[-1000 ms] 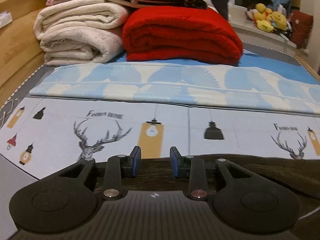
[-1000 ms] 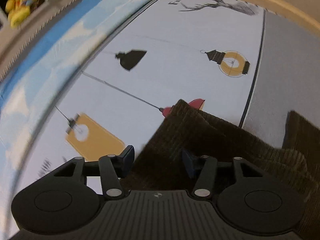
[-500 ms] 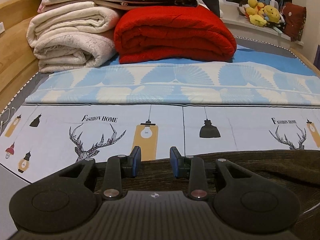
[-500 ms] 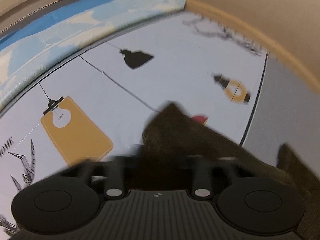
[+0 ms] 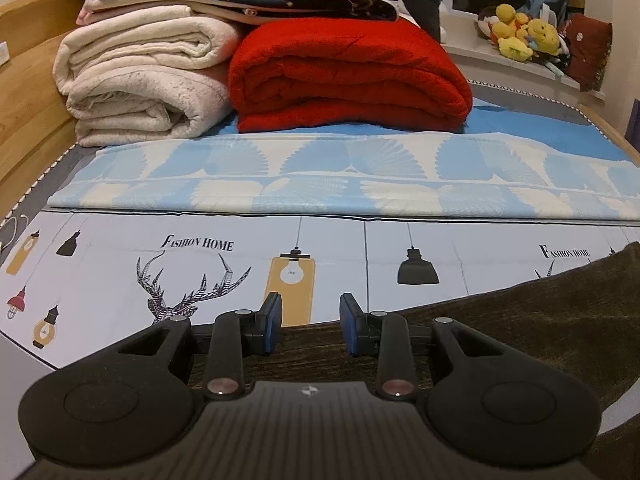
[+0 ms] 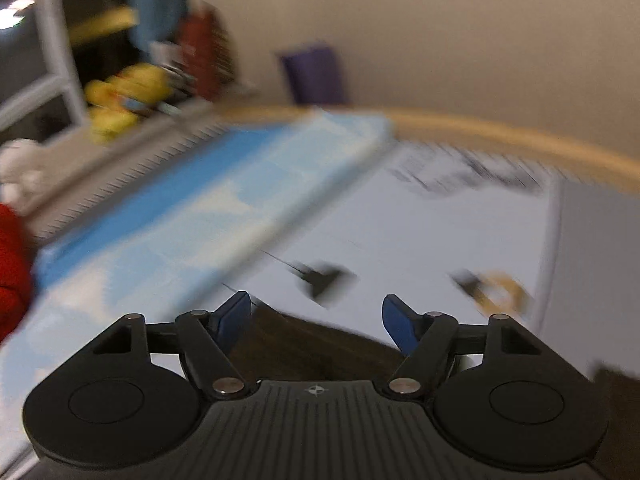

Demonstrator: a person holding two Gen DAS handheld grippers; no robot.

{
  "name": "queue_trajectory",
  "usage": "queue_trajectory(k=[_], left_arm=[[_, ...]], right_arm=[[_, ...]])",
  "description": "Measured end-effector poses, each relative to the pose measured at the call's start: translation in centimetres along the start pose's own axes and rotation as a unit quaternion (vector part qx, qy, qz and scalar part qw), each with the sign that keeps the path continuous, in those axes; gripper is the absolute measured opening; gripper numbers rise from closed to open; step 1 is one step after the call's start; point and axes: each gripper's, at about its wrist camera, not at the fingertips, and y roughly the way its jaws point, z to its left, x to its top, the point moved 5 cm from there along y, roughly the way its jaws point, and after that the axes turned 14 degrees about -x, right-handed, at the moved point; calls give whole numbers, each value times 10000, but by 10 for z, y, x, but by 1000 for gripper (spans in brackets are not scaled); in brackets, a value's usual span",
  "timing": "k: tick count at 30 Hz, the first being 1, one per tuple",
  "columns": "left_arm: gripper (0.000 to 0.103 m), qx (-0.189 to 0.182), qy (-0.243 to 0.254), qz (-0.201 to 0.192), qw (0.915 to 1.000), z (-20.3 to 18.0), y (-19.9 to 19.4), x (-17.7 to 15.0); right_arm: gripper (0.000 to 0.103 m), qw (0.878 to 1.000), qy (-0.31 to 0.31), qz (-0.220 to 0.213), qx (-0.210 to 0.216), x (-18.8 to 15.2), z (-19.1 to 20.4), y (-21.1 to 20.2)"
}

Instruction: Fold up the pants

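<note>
Dark brown corduroy pants [image 5: 520, 320] lie on the printed bedsheet [image 5: 120, 256], running under my left gripper and off to the right, where their edge slopes upward. My left gripper [image 5: 310, 322] hovers over the pants' near edge, blue pads apart, with sheet and cloth showing in the gap and nothing pinched. The right wrist view is blurred by motion. There, the right gripper [image 6: 316, 316] has its jaws opening wide. A fold of the pants [image 6: 320, 348] lies low between its fingers, and the pads do not press on it.
Folded cream blankets [image 5: 140, 84] and a red blanket [image 5: 348, 76] are stacked at the head of the bed, behind a blue-and-white cover [image 5: 320, 176]. Plush toys [image 5: 520, 36] sit on a ledge at back right. A wooden bed frame [image 5: 24, 92] runs along the left, and another stretch of the bed frame [image 6: 520, 136] meets a wall on the right.
The right gripper closed over the pants' corner, then opened wide and tilted up towards the wall. In the left view the pants' right part now slopes higher. The left gripper stayed put.
</note>
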Motion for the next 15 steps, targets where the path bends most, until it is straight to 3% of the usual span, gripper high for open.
queue_trajectory(k=[4, 8, 10, 12, 14, 15], left_arm=[[38, 97, -90, -9, 9999, 10, -3, 0], [38, 192, -254, 22, 9995, 24, -4, -1], [38, 236, -301, 23, 9993, 29, -4, 0], [38, 266, -333, 15, 9991, 34, -4, 1], [38, 279, -366, 14, 9989, 36, -5, 2], [38, 265, -371, 12, 9990, 37, -6, 2]], right_arm=[[74, 9927, 562, 597, -889, -18, -45, 27], [73, 9906, 813, 581, -931, -28, -57, 29], [74, 9913, 869, 561, -818, -33, -55, 30], [73, 9924, 861, 854, -190, -40, -43, 37], [56, 9890, 754, 1133, 581, -44, -29, 44], [39, 9925, 474, 1030, 459, -43, -24, 46]])
